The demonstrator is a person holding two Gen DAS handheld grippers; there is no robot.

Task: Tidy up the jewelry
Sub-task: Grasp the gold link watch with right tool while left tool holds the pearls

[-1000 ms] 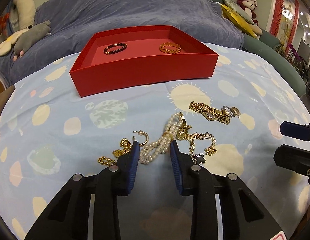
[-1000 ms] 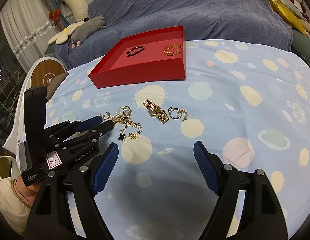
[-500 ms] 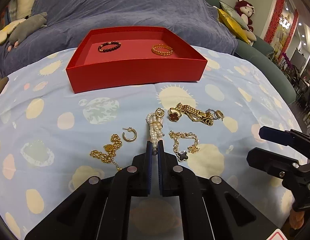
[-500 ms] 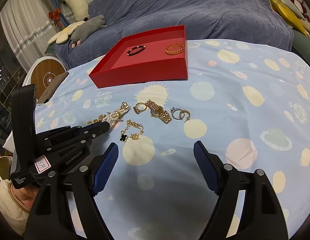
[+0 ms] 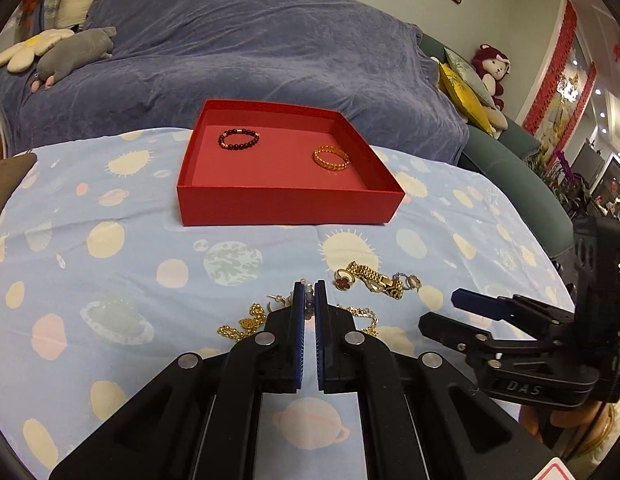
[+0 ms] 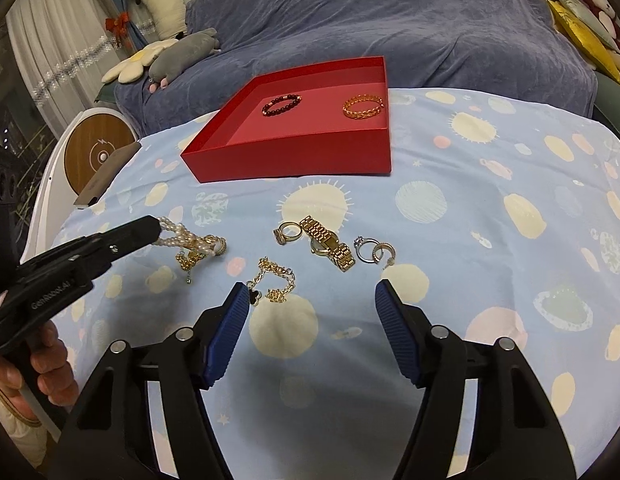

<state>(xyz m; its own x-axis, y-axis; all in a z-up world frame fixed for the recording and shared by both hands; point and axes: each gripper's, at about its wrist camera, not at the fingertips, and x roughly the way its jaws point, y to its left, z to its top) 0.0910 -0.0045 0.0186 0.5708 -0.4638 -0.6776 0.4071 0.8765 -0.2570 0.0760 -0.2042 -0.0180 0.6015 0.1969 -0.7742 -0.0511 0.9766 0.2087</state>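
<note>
My left gripper [image 5: 309, 292] is shut on a pearl bracelet [image 6: 181, 238]. In the right wrist view it [image 6: 154, 232] holds one end up while the other end trails on the cloth beside a gold chain [image 6: 190, 258]. My right gripper [image 6: 312, 292] hovers low over the cloth with its jaws closing and nothing between them. A gold clover bracelet [image 6: 272, 276] lies just ahead of its left finger. Beyond are a gold watch [image 6: 330, 242] and rings [image 6: 374, 250]. The red tray [image 6: 290, 156] holds a dark bead bracelet [image 6: 282, 105] and a gold bracelet [image 6: 363, 107].
A blue planet-print cloth [image 6: 490, 184] covers the round table. Behind it is a sofa under a blue-grey cover [image 5: 250, 48] with plush toys. A round white and wood device [image 6: 100, 152] stands off the table's left edge. A dark flat object [image 6: 106, 176] lies at that edge.
My left gripper closed on the pearl bracelet and rose, pulling it up and away from the other pieces. The right gripper's jaws narrowed while it stayed in place.
</note>
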